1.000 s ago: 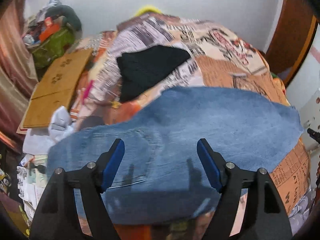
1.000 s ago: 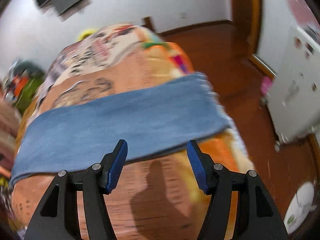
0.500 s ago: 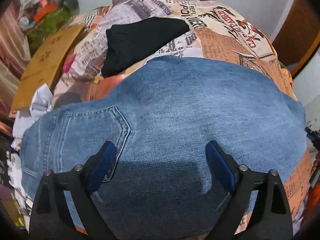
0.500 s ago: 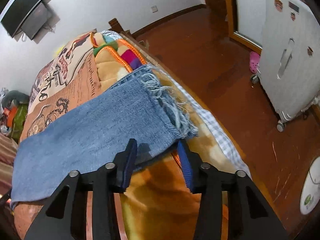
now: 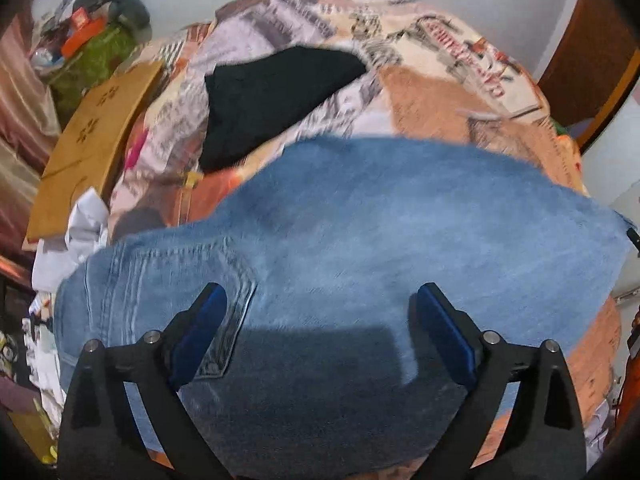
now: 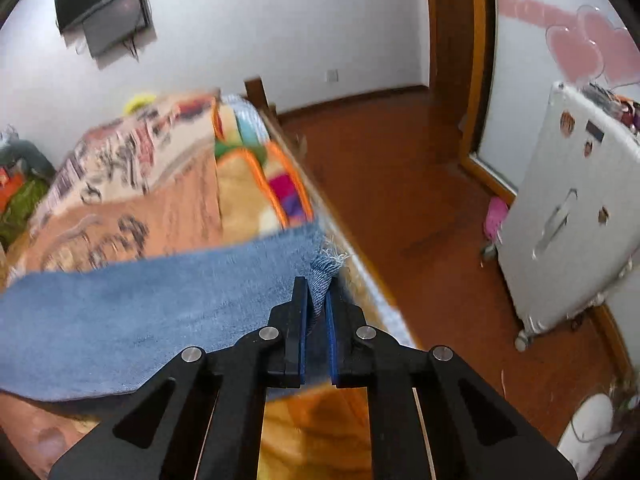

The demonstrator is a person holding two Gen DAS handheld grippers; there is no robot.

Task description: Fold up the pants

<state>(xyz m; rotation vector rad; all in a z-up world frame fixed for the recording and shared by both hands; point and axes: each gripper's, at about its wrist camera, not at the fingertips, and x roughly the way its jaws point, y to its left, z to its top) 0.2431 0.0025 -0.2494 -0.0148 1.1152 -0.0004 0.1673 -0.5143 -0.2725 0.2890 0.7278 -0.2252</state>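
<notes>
Blue jeans point(image 5: 360, 240) lie across a bed covered by a patterned orange blanket point(image 5: 440, 96). In the left wrist view my left gripper point(image 5: 320, 320) is wide open just above the seat of the jeans, beside a back pocket point(image 5: 232, 320). In the right wrist view the jeans point(image 6: 140, 312) stretch leftward, and my right gripper point(image 6: 318, 300) is shut on the frayed leg hem point(image 6: 326, 268) at the bed's right edge, lifting it slightly.
A black garment point(image 5: 272, 92) lies on the blanket beyond the jeans. A cardboard sheet point(image 5: 92, 148) and clutter point(image 5: 88, 48) sit at the left. To the right of the bed are wooden floor point(image 6: 420, 220) and a white cabinet point(image 6: 572, 220).
My right gripper moved to the frayed hem, closed on it and raised it. My left gripper dropped closer to the jeans' seat, then eased back a little, staying open.
</notes>
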